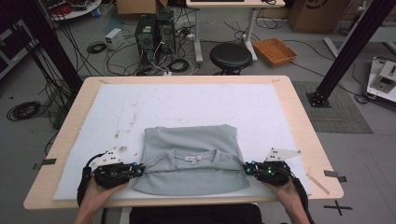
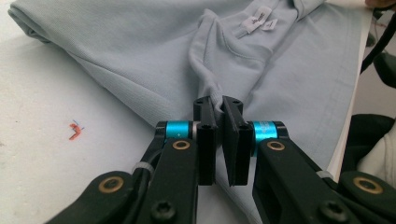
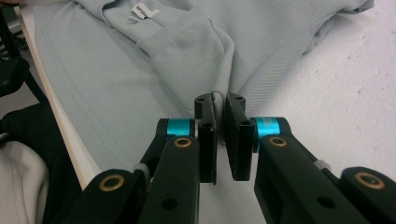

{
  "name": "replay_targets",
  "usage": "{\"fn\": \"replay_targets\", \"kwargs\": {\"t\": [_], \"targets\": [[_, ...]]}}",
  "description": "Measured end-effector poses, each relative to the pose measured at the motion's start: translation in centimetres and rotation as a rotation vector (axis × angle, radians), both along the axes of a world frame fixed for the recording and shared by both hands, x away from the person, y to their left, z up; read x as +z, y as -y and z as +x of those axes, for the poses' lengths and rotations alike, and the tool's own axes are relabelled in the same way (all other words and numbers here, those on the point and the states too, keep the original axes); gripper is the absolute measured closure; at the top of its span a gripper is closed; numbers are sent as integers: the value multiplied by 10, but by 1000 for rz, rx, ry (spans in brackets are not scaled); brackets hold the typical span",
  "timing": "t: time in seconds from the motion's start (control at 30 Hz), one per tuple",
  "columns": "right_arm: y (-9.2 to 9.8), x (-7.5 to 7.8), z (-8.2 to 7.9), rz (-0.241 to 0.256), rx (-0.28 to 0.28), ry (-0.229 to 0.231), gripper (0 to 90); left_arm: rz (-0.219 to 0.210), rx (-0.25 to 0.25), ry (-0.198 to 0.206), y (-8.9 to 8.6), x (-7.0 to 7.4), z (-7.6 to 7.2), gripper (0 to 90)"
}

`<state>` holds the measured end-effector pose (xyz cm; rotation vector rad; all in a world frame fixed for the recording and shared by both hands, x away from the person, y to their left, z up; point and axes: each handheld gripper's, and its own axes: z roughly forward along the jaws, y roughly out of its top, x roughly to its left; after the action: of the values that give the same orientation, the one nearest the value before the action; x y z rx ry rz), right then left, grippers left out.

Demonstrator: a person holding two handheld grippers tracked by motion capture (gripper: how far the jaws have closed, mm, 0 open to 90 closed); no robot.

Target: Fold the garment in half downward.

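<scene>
As seen from the high view, the grey shirt [image 1: 191,158] lies partly folded on the white mat [image 1: 187,105] near the front edge of the table [image 1: 299,126], with its long axis running left to right between the two hands. The left gripper [image 1: 138,171] meets the shirt at its left end and the right gripper [image 1: 247,170] at its right end, level with the collar fold. Each hand is equally near its own end, so the coming move is judged to turn on carrying both ends together, away from the person or upward.

Left gripper view: the shirt [image 2: 140,46] extends forward and to the right of the fingers [image 2: 206,140]. The fingers stand nearly closed, pinching a thin ridge of fabric that rises from the collar area. The neck labels [image 2: 259,19] lie farther off, beyond the pinch.

Right gripper view: the shirt [image 3: 116,84] extends forward and to the left of the fingers [image 3: 239,140]. The fingers are drawn to a narrow gap and clamp a bunched fold of cloth at their tips. The neck label [image 3: 141,10] lies near the top edge, and bare mat [image 3: 345,84] lies to the right.
</scene>
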<state>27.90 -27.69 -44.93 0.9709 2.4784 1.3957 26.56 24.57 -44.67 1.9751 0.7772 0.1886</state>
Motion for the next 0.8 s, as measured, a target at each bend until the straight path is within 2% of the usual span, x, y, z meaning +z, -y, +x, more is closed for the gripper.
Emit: {"fn": "replay_targets", "kwargs": {"t": [0.17,0.37,0.57,0.8], "targets": [[0,-1,0,-5,-1,-10,849,5,1,-11,0,-3,1,843],[3,3,-2,3,3,-4,849,-9,-13,-10,-1,0,-2,843],[4,3,-9,0,9,4,851,-7,-22,-5,-1,1,-7,843],[7,3,-14,20,17,-6,851,-10,-23,-9,-4,0,-10,844]]}}
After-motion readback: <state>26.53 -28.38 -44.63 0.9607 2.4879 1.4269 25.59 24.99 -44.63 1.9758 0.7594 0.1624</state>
